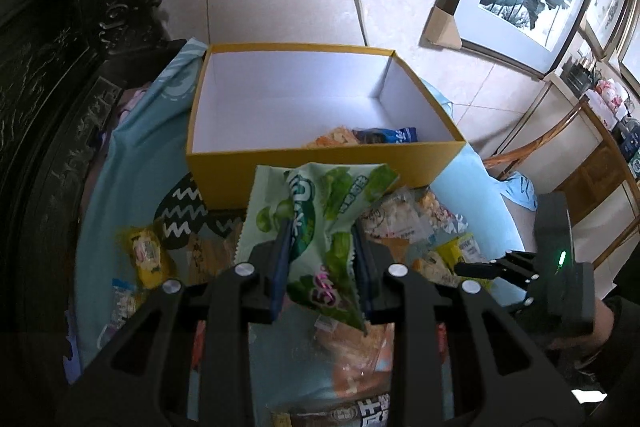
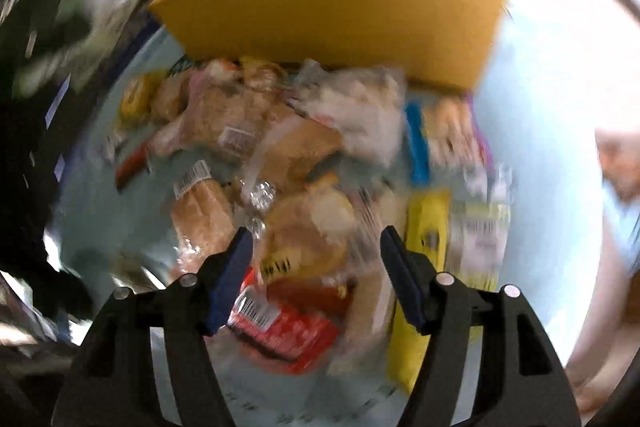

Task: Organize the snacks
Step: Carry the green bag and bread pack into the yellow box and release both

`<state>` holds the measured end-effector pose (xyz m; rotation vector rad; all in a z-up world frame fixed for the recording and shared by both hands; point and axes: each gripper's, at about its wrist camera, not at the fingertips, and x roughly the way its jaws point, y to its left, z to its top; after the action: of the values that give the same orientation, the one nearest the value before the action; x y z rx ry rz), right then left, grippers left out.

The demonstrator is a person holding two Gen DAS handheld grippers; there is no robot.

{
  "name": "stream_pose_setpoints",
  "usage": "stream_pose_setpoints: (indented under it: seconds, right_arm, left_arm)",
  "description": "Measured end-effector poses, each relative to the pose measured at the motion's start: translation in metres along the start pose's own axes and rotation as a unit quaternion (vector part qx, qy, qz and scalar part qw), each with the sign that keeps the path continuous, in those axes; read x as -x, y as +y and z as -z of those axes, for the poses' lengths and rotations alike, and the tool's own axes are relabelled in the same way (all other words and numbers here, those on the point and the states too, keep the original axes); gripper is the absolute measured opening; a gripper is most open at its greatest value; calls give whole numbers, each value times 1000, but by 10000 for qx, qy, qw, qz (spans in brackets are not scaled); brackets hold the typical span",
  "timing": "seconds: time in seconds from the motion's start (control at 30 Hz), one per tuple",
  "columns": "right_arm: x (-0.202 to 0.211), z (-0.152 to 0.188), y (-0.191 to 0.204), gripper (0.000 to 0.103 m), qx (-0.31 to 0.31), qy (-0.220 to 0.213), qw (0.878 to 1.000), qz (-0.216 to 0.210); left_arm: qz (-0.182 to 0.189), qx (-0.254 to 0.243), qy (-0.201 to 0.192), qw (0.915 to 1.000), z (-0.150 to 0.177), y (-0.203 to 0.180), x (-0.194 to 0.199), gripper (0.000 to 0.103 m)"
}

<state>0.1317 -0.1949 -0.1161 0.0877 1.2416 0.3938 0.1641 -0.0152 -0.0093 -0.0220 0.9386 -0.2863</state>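
Left tongs (image 1: 320, 259): closed on a green snack bag (image 1: 320, 227), held just in front of the yellow box (image 1: 320, 167) on the blue-covered tabletop (image 1: 120, 187); the box holds two packets (image 1: 360, 137) at its near wall. Right tongs (image 2: 316, 275): jaws apart, nothing gripped, poised over the snack pile (image 2: 280, 155) before the box; the view is blurred, so contact with the wrappers cannot be judged.
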Motion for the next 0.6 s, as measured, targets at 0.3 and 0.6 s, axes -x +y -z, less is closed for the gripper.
stream_pose_setpoints:
  seconds: [0.3, 0.6]
  right_arm:
    - [-29, 5, 23, 84, 477, 115, 9986, 180]
    - [-44, -11, 36, 51, 771, 175, 9960, 414]
  left_arm:
    - [18, -34, 150, 9999, 15, -4, -2, 29]
    - [-61, 86, 184, 9998, 20, 5, -2, 29]
